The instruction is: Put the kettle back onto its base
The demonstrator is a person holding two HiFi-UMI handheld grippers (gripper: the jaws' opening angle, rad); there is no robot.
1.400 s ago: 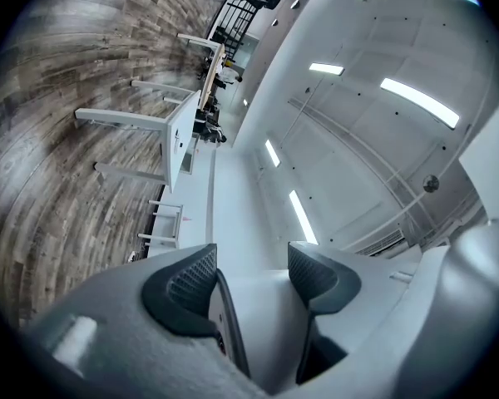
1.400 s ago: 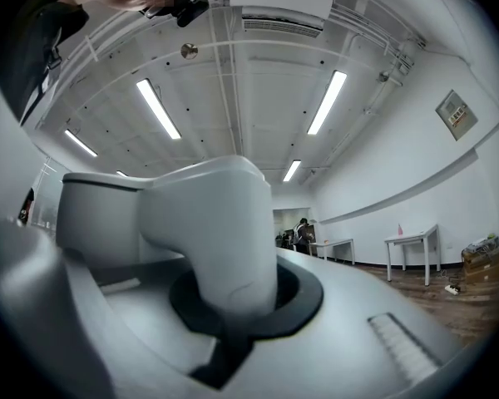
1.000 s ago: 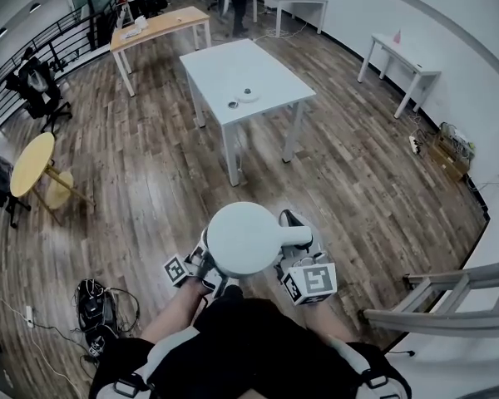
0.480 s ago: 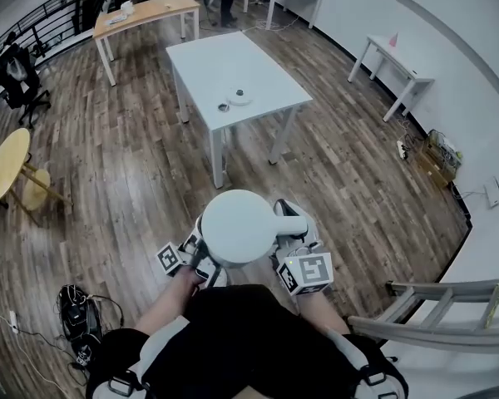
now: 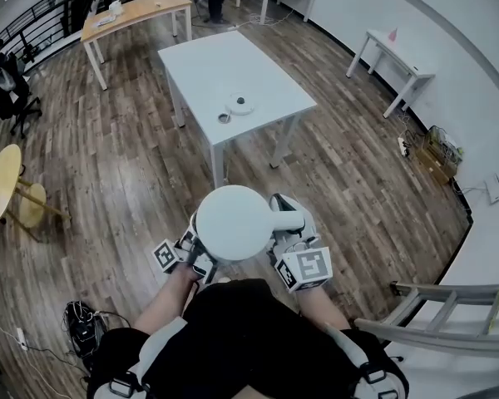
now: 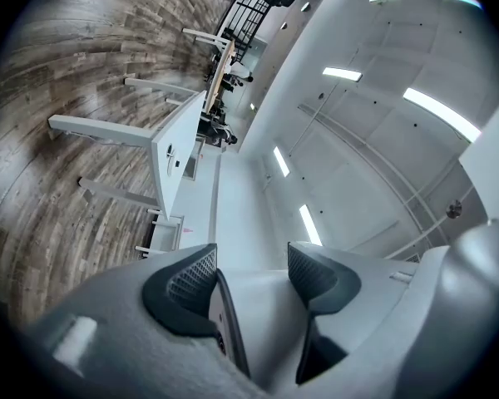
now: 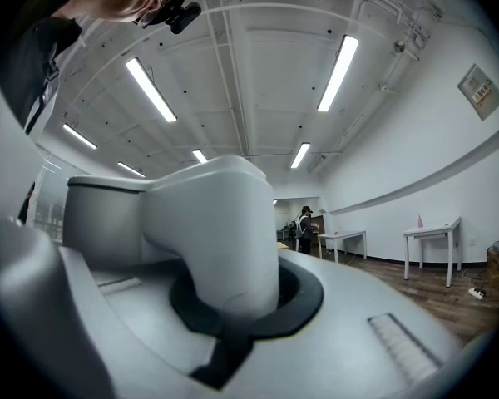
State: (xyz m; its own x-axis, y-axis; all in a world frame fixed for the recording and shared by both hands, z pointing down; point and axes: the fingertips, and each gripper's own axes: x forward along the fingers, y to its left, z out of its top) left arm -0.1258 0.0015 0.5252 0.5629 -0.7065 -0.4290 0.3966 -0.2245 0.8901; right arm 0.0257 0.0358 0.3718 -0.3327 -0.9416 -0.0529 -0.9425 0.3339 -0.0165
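1. Left claw (image 5: 191, 254) sits low in front of the torso, against the left side of the kettle (image 5: 233, 223), rolled onto its side.
2. Its jaws stand part way apart, with a white part of the kettle between the pads (image 6: 187, 283).
3. Right claw (image 5: 284, 229) is at the kettle's right side, jaws clamped round the handle.
4. Both forearms reach forward, close together; the left forearm (image 5: 170, 299) is bare.

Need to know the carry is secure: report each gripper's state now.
Left gripper: closed on the kettle.
Right gripper: closed on the kettle's handle.
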